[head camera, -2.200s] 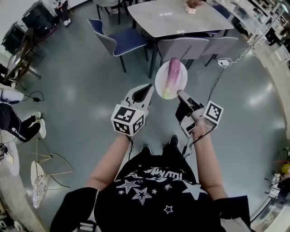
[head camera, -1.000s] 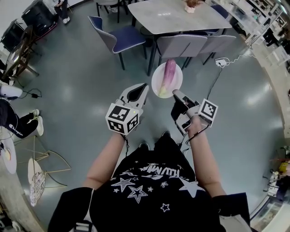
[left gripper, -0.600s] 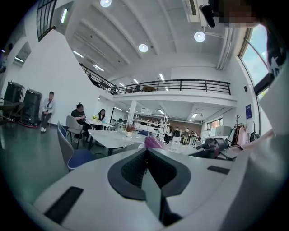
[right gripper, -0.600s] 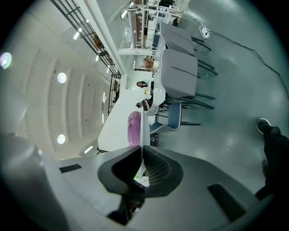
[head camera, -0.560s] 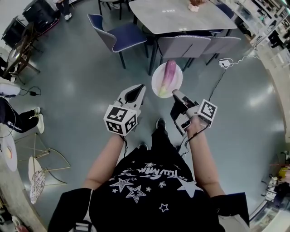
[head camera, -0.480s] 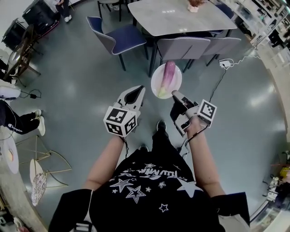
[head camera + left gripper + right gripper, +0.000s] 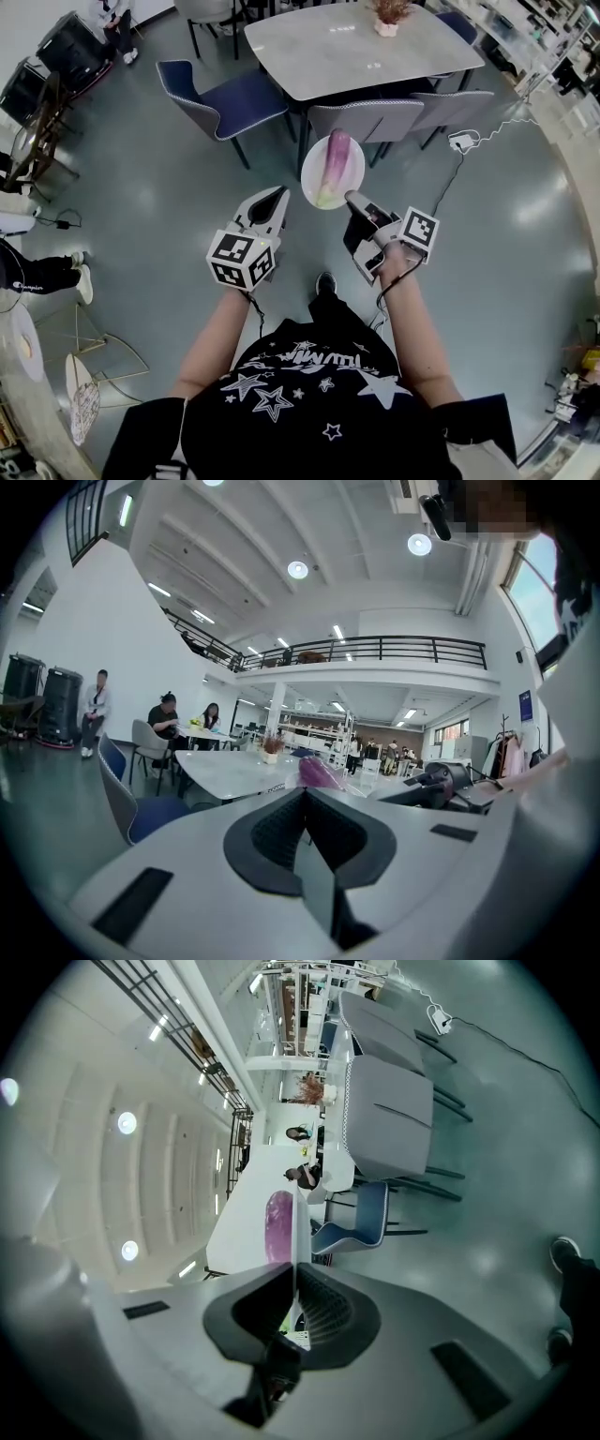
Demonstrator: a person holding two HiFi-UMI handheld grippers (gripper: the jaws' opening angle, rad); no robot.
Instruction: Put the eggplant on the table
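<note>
A purple eggplant (image 7: 331, 161) with a pale green end lies on a white plate (image 7: 351, 172) held in the air, short of the grey table (image 7: 347, 45). My right gripper (image 7: 351, 198) is shut on the plate's near rim. In the right gripper view the plate's thin edge (image 7: 300, 1227) runs between the jaws, with the eggplant (image 7: 277, 1225) beyond it. My left gripper (image 7: 278, 193) hangs to the left of the plate, shut and holding nothing. In the left gripper view the eggplant (image 7: 322, 771) shows just past the closed jaws.
Two grey chairs (image 7: 361, 117) (image 7: 454, 103) stand on the table's near side, right below the plate. A blue chair (image 7: 223, 94) sits at the table's left. A small pink pot (image 7: 386, 21) with a plant stands on the far tabletop. A white cable and plug (image 7: 462, 141) lie on the floor at right.
The table and chairs have come closer in the head view. Both grippers moved forward together, the plate with the eggplant still in the right gripper's grasp.
</note>
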